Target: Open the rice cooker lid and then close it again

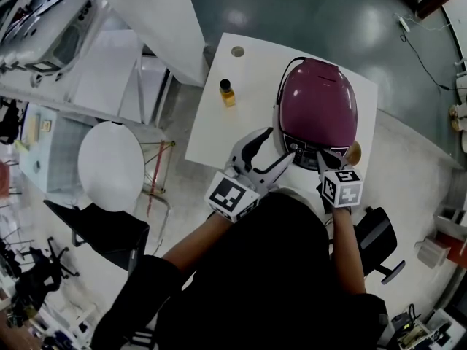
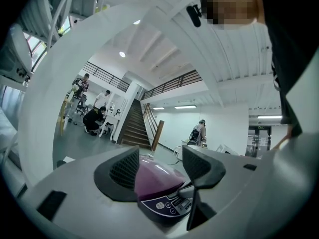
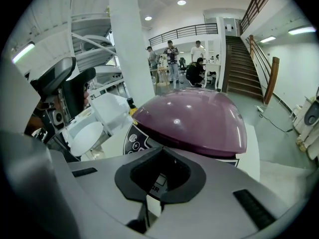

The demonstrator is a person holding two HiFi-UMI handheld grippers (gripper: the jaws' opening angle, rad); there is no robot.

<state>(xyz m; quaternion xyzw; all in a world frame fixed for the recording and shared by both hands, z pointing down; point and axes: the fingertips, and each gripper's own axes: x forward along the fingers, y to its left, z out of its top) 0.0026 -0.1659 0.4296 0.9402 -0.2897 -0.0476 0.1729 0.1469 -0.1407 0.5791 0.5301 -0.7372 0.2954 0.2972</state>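
Head view, with both claw cameras. Nearest the wearer are two grey moulded-plastic tools, each carrying a cube printed with black-and-white square markers.

The left claw (image 1: 281,143) (image 2: 160,168) stands wide. Its black ribbed pads are well apart, and the front left of the cooker lies ahead between them; neither pad presses on it.

The right claw (image 1: 319,154) (image 3: 162,168) is closed on itself. Its curved black pads meet to form a hollow loop that holds nothing. Its tip lies at the front edge of the cooker's panel; whether it touches cannot be told.

The rounded rice cooker with a glossy plum-purple domed lid (image 1: 317,100) (image 2: 154,176) (image 3: 192,121) sits on the right half of a matte white square table with rounded corners (image 1: 211,122). The lid is down on the body.

A dark curved control panel (image 1: 310,143) (image 2: 172,205) (image 3: 134,143) runs below the lid's front. It bears round white button symbols and a small pale display. The print is too small to read.

Farther left on the table stands a small clear bottle of amber liquid with a dark cap (image 1: 227,92) (image 3: 131,105), upright and well apart from the cooker.

Beyond it a small round grey-rimmed hole (image 1: 238,51) pierces the tabletop near the far edge.

Past the table lies a glossy grey-green floor (image 1: 292,6).
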